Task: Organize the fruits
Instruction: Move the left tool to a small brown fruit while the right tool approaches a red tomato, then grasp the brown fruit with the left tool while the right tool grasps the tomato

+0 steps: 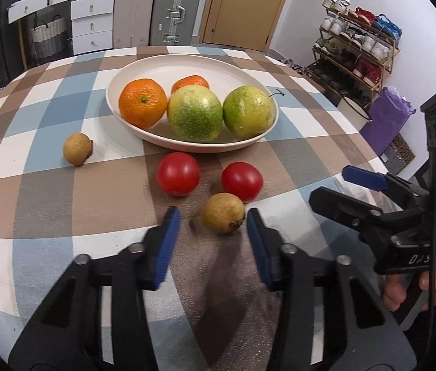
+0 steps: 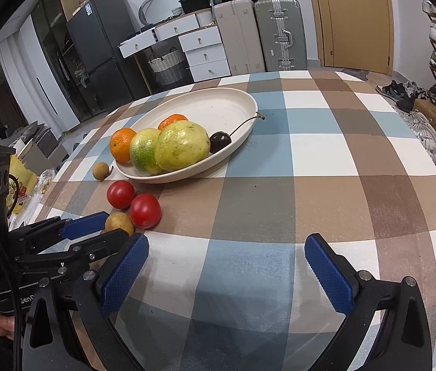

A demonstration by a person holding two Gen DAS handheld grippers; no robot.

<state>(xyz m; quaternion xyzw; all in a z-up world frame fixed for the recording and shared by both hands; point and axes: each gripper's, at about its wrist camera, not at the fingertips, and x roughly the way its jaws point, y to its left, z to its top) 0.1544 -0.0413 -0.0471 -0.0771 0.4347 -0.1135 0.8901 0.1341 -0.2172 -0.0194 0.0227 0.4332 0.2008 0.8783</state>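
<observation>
A white oval plate (image 1: 143,71) (image 2: 218,105) holds two oranges (image 1: 142,102), two green-yellow fruits (image 1: 194,113) and a dark cherry (image 2: 219,141). On the checked cloth lie two red tomatoes (image 1: 177,173) (image 1: 242,181) and two small brown longans (image 1: 77,148) (image 1: 222,213). My left gripper (image 1: 213,218) (image 2: 94,230) is open, its blue pads either side of the near longan without touching it. My right gripper (image 2: 226,247) (image 1: 341,185) is open and empty over bare cloth to the right of the fruit.
The round table's edge curves at the right (image 1: 369,154) and at the far side. Beyond it stand a shoe rack (image 1: 353,52), suitcases (image 1: 176,9), white drawers (image 1: 91,18) and a purple bag (image 1: 386,120). Snack packets (image 2: 23,185) lie at the table's left.
</observation>
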